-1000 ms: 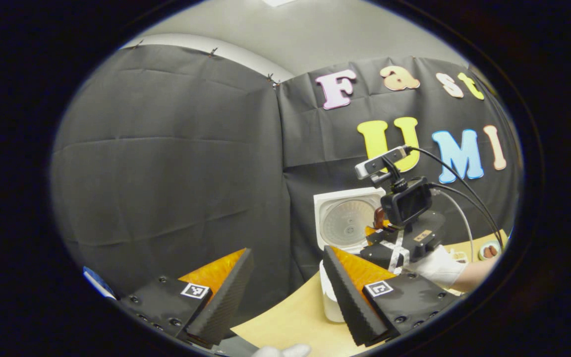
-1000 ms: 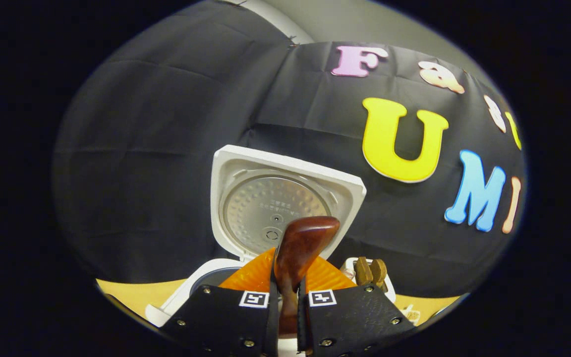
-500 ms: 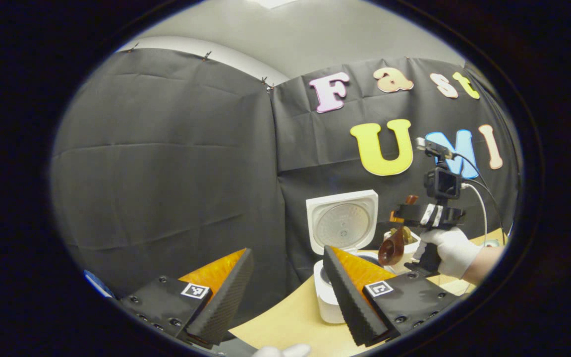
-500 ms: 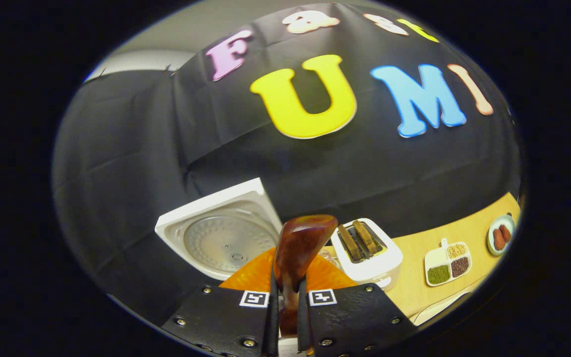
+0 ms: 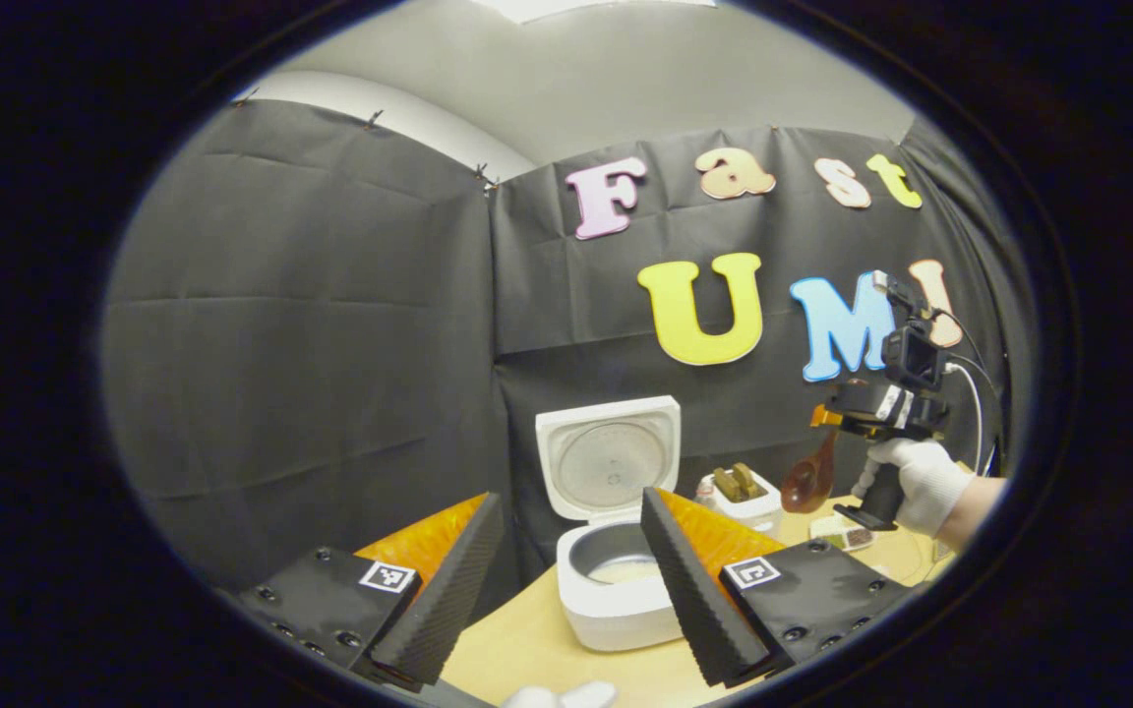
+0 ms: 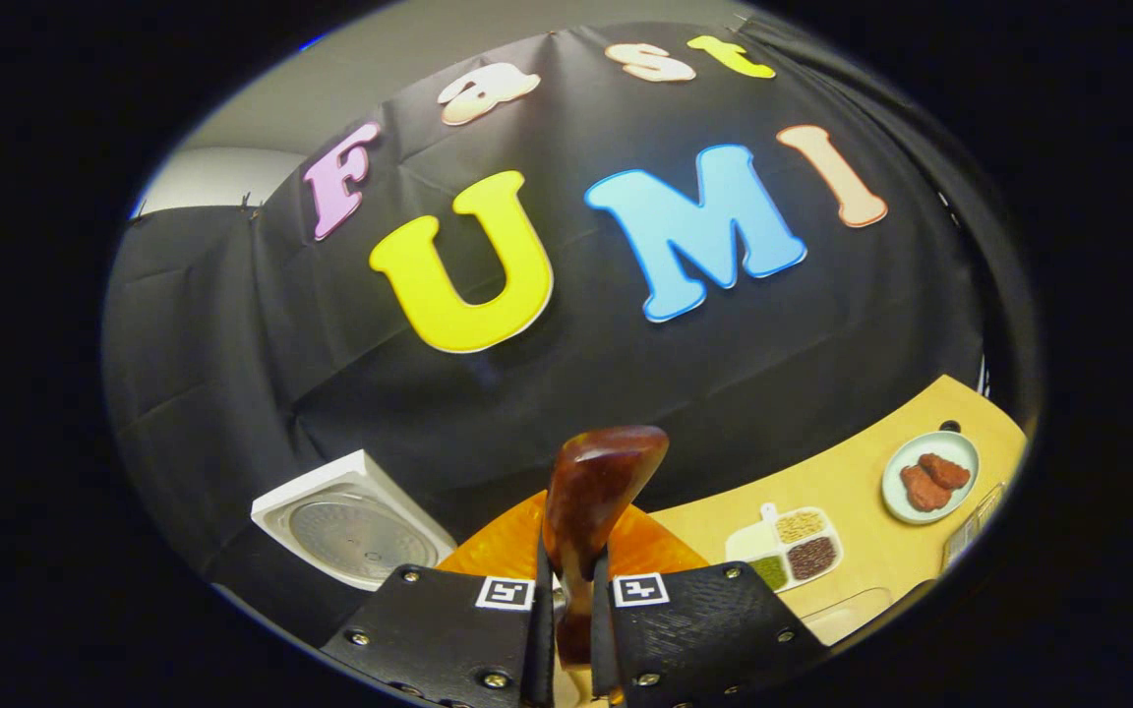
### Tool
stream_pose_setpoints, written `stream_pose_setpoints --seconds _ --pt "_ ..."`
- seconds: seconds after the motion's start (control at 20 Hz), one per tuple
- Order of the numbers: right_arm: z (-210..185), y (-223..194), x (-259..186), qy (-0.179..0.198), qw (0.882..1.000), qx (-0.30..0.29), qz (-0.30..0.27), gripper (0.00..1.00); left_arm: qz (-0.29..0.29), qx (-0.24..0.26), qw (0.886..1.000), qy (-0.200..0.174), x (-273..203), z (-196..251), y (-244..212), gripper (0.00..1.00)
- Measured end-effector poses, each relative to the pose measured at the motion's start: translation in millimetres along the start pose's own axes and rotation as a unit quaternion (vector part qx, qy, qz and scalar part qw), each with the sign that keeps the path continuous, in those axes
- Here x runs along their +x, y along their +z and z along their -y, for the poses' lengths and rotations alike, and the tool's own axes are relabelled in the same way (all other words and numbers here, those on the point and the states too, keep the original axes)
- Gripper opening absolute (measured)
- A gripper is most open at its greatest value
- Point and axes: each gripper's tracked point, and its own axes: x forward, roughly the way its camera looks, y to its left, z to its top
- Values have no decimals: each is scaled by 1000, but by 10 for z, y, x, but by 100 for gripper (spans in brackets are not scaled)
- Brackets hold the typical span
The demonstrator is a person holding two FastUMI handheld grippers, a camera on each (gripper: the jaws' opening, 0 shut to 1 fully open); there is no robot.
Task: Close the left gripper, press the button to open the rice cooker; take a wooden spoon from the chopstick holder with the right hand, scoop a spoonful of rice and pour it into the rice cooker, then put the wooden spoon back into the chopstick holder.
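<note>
The white rice cooker (image 5: 616, 610) stands on the table with its lid (image 5: 609, 457) up and pale rice in the pot. My left gripper (image 5: 571, 590) is open just in front of it, with nothing between its fingers. To the right of the cooker, a gloved hand (image 5: 911, 482) holds my right gripper (image 5: 827, 418) in the air. It is shut on the dark wooden spoon (image 5: 807, 482), whose bowl hangs down above the table. In the right gripper view the spoon (image 6: 596, 492) sticks up between the right gripper's (image 6: 571, 600) fingers. The open lid (image 6: 350, 526) lies low on the left.
A white holder (image 5: 739, 497) with brown wooden pieces stands just right of the cooker. On the tan table (image 6: 881, 536) lie a divided dish of grains (image 6: 788, 556) and a small plate (image 6: 930, 477) with brown pieces. Black cloth walls stand close behind.
My right gripper has carried the spoon up from over the cooker and off to the right. The left gripper view has swung, so the cooker's pot now shows near the middle.
</note>
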Motion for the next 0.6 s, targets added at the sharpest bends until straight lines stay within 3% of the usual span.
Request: stream_pose_setpoints --seconds 0.3,0.6 --pt "1513 351 -377 -98 995 17 23 15 9 -1 998 -56 -57 704 125 100" --pt "3103 541 -927 -196 980 16 35 15 18 16 996 -90 -244 1282 229 100"
